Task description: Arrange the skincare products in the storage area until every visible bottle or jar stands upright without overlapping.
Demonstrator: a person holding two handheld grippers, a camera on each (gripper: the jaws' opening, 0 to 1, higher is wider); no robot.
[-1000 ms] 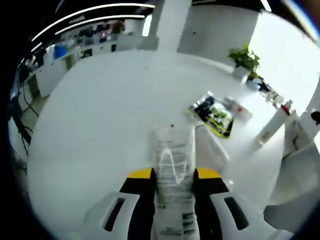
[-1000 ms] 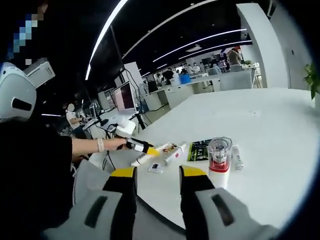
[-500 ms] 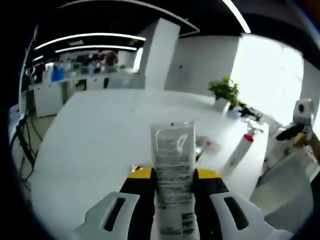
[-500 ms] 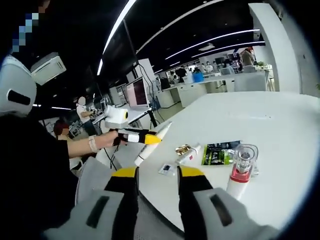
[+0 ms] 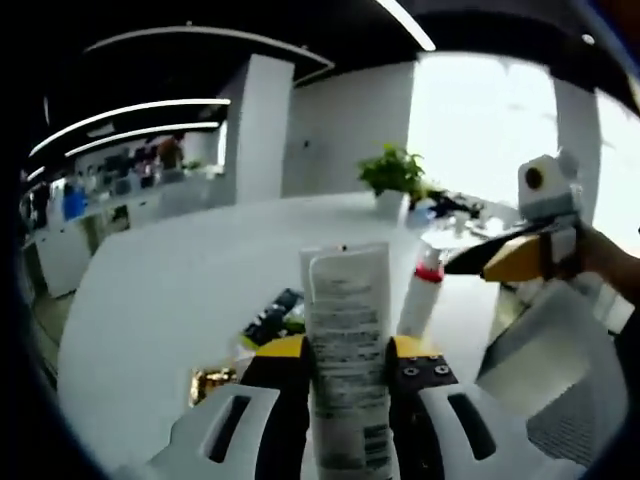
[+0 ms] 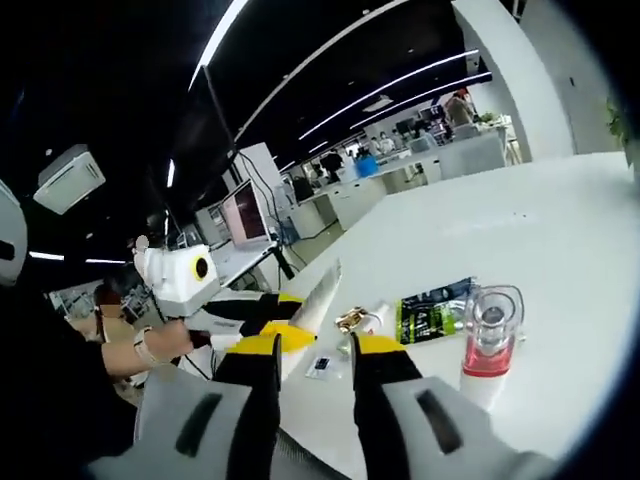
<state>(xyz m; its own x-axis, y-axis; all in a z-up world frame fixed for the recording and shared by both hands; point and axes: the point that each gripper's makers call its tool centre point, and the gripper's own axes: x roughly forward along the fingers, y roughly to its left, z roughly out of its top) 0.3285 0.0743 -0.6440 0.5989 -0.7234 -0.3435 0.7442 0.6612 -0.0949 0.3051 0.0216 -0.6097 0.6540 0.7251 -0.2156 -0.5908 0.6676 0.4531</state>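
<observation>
Your left gripper (image 5: 345, 365) is clamped on a white squeeze tube (image 5: 344, 330) held up off the white table (image 5: 170, 290); it is soft and light, so grip near the stiffer cap end. Your right gripper (image 6: 312, 358) hangs with jaws apart and empty, near the clear-capped pink-banded bottle (image 6: 490, 335) standing upright, likely rigid and tippable.
</observation>
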